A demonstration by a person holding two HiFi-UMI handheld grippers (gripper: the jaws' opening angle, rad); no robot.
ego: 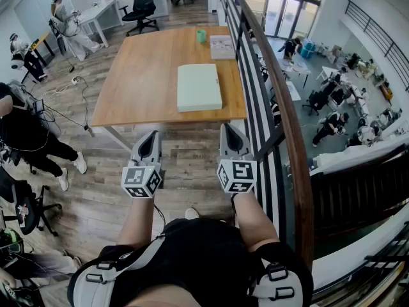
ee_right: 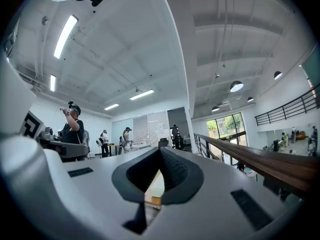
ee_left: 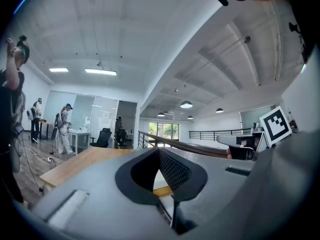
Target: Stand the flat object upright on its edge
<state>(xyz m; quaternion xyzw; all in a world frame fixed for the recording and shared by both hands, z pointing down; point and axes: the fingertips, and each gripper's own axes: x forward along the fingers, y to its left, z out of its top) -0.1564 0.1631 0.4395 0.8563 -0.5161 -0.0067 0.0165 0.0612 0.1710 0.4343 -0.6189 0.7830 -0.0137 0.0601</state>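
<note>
A flat pale green box point(ego: 199, 87) lies on its broad face near the front edge of the wooden table point(ego: 140, 75). My left gripper point(ego: 154, 135) and right gripper point(ego: 225, 128) are held side by side in front of the table, short of its edge, both shut and empty. In the left gripper view the shut jaws point(ee_left: 159, 151) point toward the table point(ee_left: 75, 164), and a sliver of the pale box point(ee_left: 159, 180) shows through the gap. The right gripper view shows its shut jaws point(ee_right: 160, 151) with a bit of the box point(ee_right: 155, 186) below them.
A green cup point(ego: 201, 36) and a paper booklet point(ego: 222, 46) sit at the table's far edge. A railing with a wooden handrail point(ego: 281, 101) runs along the right of the table. Office chairs point(ego: 142, 8) and other people point(ego: 25, 133) stand on the wooden floor to the left.
</note>
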